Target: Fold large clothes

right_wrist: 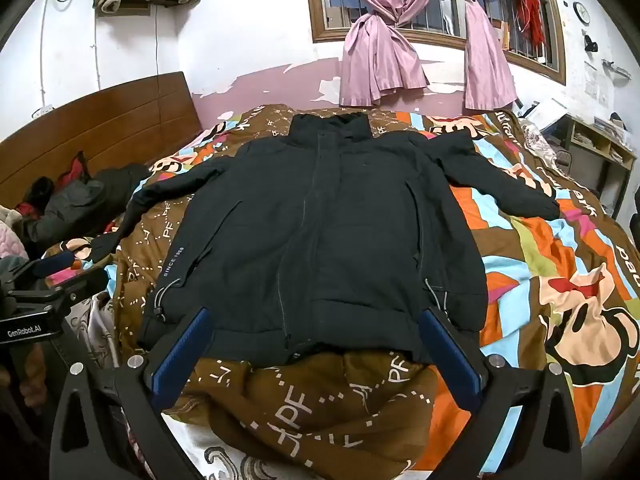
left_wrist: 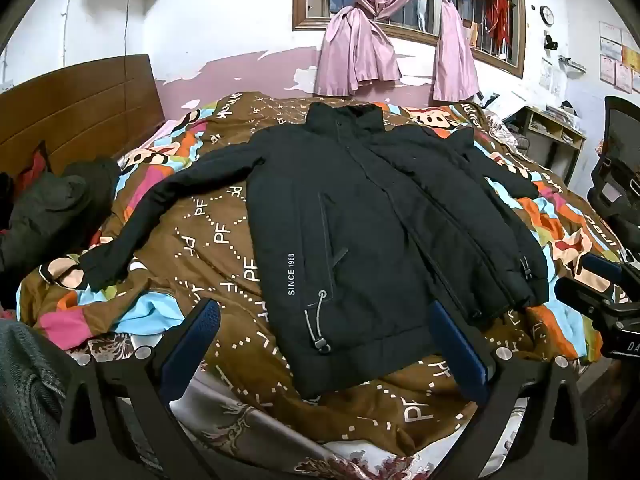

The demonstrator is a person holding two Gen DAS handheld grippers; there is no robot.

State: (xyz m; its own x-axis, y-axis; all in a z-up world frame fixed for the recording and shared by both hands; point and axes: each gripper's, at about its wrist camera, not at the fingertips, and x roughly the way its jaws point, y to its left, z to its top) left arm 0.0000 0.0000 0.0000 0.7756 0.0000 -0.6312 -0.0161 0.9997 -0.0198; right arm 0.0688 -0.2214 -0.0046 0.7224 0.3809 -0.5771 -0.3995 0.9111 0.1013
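Note:
A large black jacket [left_wrist: 360,216] lies flat, front up and zipped, on the bed's patterned quilt [left_wrist: 208,240], collar toward the far wall. Its left sleeve [left_wrist: 160,208] stretches out to the left; its right sleeve [right_wrist: 500,184] stretches right. It fills the middle of the right wrist view [right_wrist: 320,232]. My left gripper [left_wrist: 324,312] is open and empty, hovering over the hem's left half. My right gripper [right_wrist: 314,318] is open and empty above the hem. The right gripper also shows in the left wrist view [left_wrist: 600,280], and the left gripper in the right wrist view [right_wrist: 52,264].
A pile of dark clothes [left_wrist: 52,208] lies by the wooden headboard [left_wrist: 80,108] at the left. A desk [left_wrist: 556,128] and black chair [left_wrist: 620,168] stand right of the bed. Pink curtains [left_wrist: 360,40] hang on the far wall.

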